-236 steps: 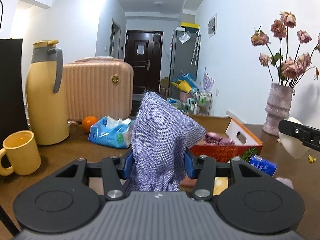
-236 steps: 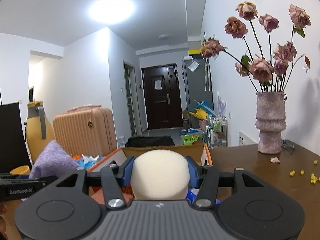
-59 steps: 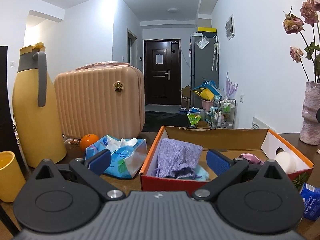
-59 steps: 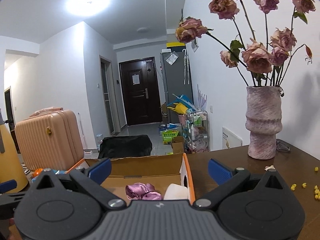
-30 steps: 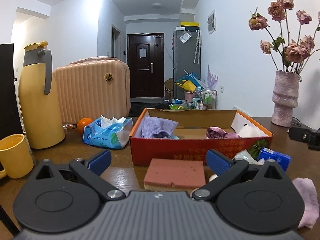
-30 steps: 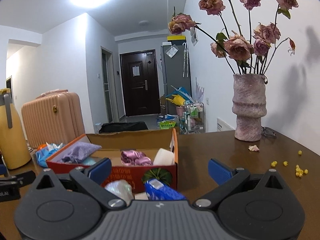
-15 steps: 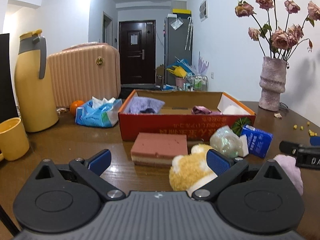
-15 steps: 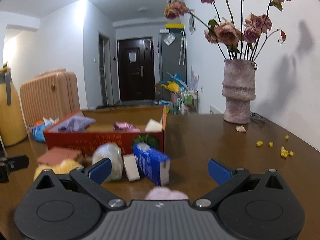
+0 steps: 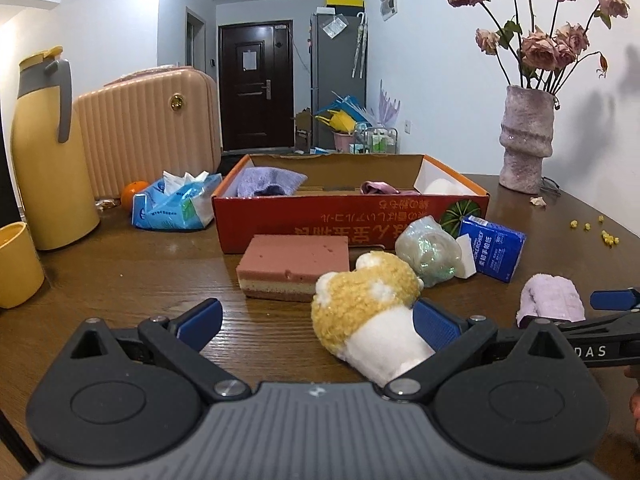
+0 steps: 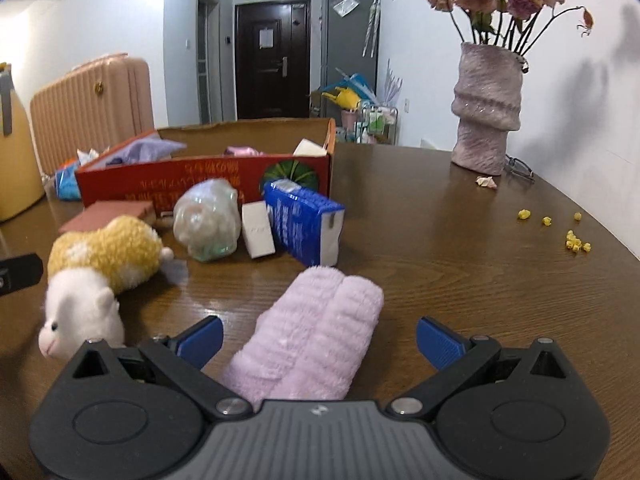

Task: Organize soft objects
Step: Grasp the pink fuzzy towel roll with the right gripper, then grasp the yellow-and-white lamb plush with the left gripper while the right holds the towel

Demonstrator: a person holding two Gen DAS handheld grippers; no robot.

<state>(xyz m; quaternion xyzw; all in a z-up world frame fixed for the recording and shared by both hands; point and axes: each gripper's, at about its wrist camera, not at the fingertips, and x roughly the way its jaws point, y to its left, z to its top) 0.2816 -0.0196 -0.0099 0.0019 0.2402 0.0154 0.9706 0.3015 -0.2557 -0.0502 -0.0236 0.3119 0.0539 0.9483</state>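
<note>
Your left gripper (image 9: 318, 326) stands open around the plush (image 9: 370, 306) on the surface (image 9: 140, 280), and your right gripper (image 10: 319, 338) open around the pink towel (image 10: 316, 340), before the box (image 10: 200, 176).

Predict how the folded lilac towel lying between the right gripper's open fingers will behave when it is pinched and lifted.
The lilac towel looks plush and loosely folded, so it will probably compress under the right gripper. It likely droops or unfolds when lifted. It seems light.
</note>
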